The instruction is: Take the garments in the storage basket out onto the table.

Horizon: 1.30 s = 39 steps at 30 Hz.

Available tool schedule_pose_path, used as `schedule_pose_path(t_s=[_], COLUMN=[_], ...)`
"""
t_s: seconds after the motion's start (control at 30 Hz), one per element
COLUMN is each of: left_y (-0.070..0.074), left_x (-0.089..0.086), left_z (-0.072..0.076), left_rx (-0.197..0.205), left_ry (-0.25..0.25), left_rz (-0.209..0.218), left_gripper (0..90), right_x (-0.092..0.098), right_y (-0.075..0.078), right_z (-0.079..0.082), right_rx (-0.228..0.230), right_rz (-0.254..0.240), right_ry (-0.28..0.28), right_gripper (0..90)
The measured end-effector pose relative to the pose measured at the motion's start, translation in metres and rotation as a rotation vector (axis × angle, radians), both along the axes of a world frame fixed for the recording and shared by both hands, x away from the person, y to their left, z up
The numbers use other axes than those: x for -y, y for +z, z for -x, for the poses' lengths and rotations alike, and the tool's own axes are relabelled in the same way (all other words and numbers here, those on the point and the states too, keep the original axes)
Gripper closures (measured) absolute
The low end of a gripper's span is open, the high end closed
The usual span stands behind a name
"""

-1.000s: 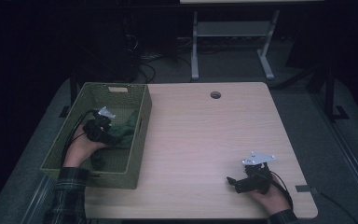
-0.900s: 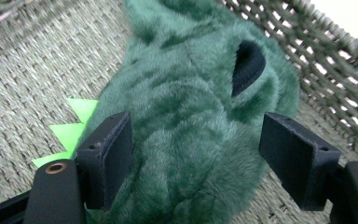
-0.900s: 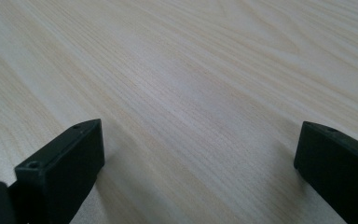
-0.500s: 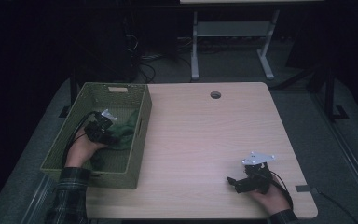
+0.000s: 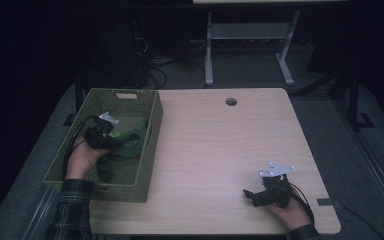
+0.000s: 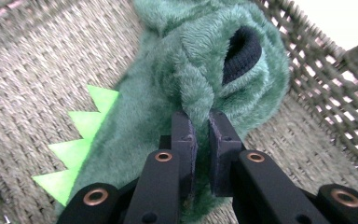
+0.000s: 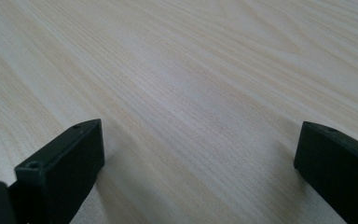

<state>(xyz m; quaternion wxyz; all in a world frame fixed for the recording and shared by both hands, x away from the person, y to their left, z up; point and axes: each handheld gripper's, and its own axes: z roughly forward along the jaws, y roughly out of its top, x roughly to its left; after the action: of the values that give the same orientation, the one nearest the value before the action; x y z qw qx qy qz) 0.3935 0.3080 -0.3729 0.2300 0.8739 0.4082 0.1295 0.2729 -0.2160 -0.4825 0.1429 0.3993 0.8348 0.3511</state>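
Observation:
A green plush dinosaur toy [image 5: 129,141] lies inside the woven green basket [image 5: 150,150] at the table's left side. My left gripper [image 5: 111,142] is down in the basket, shut on a fold of the plush toy [image 6: 200,88]; bright green felt spikes [image 6: 81,140] run along its side and a dark opening shows near its top. My left gripper [image 6: 200,126] pinches the fur between its two black jaws. My right gripper [image 5: 250,195] rests low on the wooden table [image 5: 230,150] near the front right, open, with bare wood between the jaws [image 7: 196,140].
A round cable hole [image 5: 231,102] sits near the table's far edge. Beyond the table stand a white metal frame [image 5: 250,40] and cables on the dark floor. Grey floor mats flank the table on both sides.
The left gripper has shifted slightly inside the basket with the plush toy held in it. The right gripper has stayed in place.

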Motion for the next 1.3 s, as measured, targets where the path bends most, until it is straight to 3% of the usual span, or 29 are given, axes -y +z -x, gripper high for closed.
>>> schedule_pose_path(t_s=[0.27, 0.6, 1.03, 1.3], left_y=[0.020, 0.051, 0.080, 0.100], left_x=[-0.007, -0.013, -0.018, -0.016], left_z=[0.008, 0.017, 0.021, 0.023], left_rx=[0.055, 0.135, 0.164, 0.181], left_ry=[0.022, 0.034, 0.024, 0.005], left_rz=[0.068, 0.119, 0.151, 0.193], left_gripper=[82.5, 82.6, 82.7, 82.9], right_x=[0.000, 0.000, 0.000, 0.000], right_y=[0.000, 0.000, 0.000, 0.000], right_z=[0.000, 0.000, 0.000, 0.000], right_rx=[0.000, 0.000, 0.000, 0.001], right_rz=[0.000, 0.000, 0.000, -0.001], right_ry=[0.000, 0.000, 0.000, 0.000], right_gripper=[1.2, 1.2, 1.2, 1.2])
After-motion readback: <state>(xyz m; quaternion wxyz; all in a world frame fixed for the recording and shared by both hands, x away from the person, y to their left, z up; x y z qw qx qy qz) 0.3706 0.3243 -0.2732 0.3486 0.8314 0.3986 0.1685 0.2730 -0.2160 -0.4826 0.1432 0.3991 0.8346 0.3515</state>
